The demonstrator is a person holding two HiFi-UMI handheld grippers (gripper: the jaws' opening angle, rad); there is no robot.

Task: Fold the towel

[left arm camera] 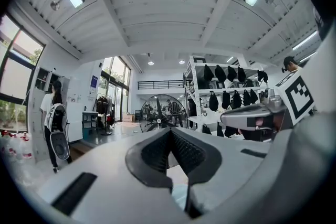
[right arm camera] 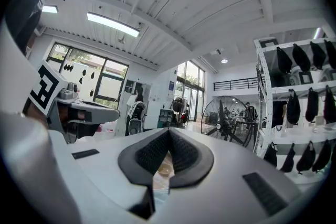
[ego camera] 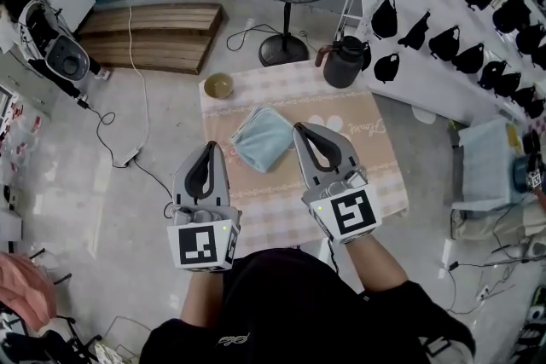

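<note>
Faintly, illegible cursive (ego camera: 363,125) on checked tablecloth (ego camera: 384,168), folded blue towel (ego camera: 263,139) nearby

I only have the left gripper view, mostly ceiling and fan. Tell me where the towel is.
Observer: The light blue towel lies bunched on the checked table, between the tips of the left gripper and the right gripper in the head view.
Operator: Report whether the right gripper has it.
Observer: No. In its own view the right gripper's jaws are together with nothing gripped.
Operator: List what else is on the table.
Observer: A small bowl at the far left corner and a black jug at the far right corner.
</note>
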